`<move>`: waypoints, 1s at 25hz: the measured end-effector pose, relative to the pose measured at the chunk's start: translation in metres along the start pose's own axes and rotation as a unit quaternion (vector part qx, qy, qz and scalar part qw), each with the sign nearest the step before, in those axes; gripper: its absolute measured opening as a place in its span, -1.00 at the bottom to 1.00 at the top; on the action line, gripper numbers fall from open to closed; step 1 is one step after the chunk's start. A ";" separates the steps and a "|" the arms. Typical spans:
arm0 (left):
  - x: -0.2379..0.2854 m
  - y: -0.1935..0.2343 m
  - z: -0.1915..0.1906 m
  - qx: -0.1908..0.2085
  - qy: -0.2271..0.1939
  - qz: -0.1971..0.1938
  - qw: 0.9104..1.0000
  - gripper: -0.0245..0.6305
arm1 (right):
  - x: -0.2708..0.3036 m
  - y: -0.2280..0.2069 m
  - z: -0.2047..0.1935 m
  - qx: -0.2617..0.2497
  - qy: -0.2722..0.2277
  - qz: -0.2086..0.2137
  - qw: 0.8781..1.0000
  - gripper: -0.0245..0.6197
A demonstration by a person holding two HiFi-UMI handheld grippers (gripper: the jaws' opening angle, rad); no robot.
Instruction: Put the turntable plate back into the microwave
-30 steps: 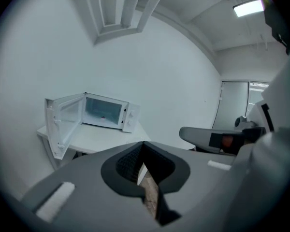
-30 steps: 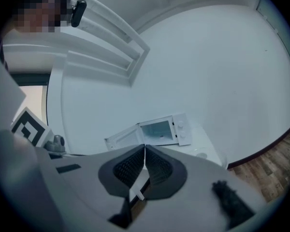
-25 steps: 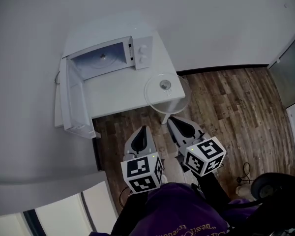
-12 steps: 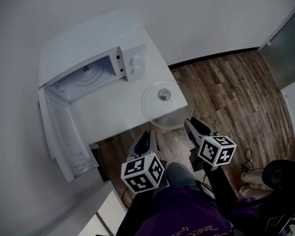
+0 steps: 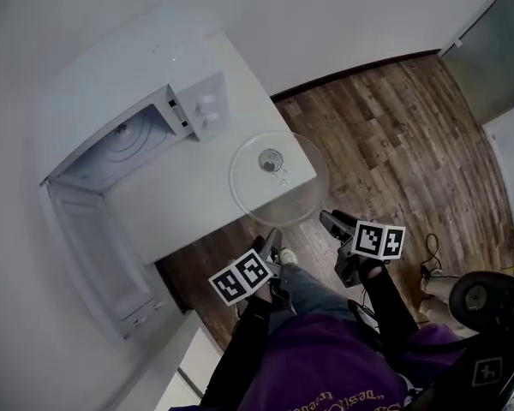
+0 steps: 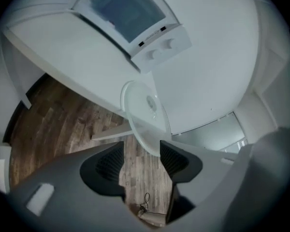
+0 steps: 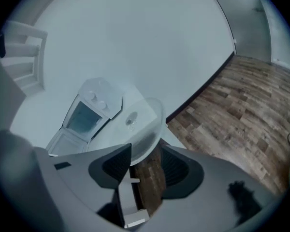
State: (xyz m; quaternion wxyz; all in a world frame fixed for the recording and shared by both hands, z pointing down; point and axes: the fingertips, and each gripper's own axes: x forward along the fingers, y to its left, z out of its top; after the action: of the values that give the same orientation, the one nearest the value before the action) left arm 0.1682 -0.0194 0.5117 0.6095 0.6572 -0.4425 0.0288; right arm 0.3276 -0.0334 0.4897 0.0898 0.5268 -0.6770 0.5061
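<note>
The step in hand looked like the approach to the plate (image 5: 278, 178). It lay on the table (image 5: 180, 217) to the right of the microwave (image 5: 128, 131), out past its control panel and overhanging the table's corner. The microwave's door (image 5: 90, 255) stood wide open, so the cavity was ready to take the plate.

The left gripper (image 5: 271, 245) and the right gripper (image 5: 330, 223) were on the side of the plate away from the microwave, each just short of the rim. Both had their jaws released, having just been opening. Neither grasped anything, and the rim lay ahead of each gap, not between the pads.

To do this well, I judged that each gripper should slide onto the overhanging rim at its own spot. Glass is slick and brittle, so the pinch should be firm but not hard. The plate should then be lifted level and carried toward the microwave, clear of the door.

Counted: one door, one microwave, two knobs (image 6: 169, 43), one table, one plate, two grippers.
</note>
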 end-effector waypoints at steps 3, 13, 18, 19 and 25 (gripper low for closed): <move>0.025 0.003 -0.009 -0.040 0.014 -0.032 0.999 -0.16 | 0.016 -0.009 -0.007 0.038 0.014 0.032 0.999 -0.35; 0.065 -0.002 0.006 -0.113 -0.057 -0.077 0.989 -0.17 | 0.051 0.003 -0.017 0.125 0.003 0.163 0.979 -0.35; 0.075 -0.004 0.016 -0.142 -0.075 -0.103 0.982 -0.34 | 0.062 0.019 -0.004 0.115 0.009 0.225 0.967 -0.36; 0.075 -0.004 0.016 -0.145 -0.079 -0.110 0.980 -0.38 | 0.063 0.021 -0.004 0.106 0.013 0.225 0.968 -0.40; 0.072 -0.016 0.021 -0.135 -0.114 -0.149 0.973 -0.71 | 0.066 0.013 -0.011 0.117 0.028 0.208 0.971 -0.65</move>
State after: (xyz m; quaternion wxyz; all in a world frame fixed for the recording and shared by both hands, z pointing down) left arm 0.2111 -0.0784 0.5348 0.6356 0.6264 -0.4058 -0.1976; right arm 0.2844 -0.0667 0.5304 -0.0605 0.3666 -0.7050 0.6041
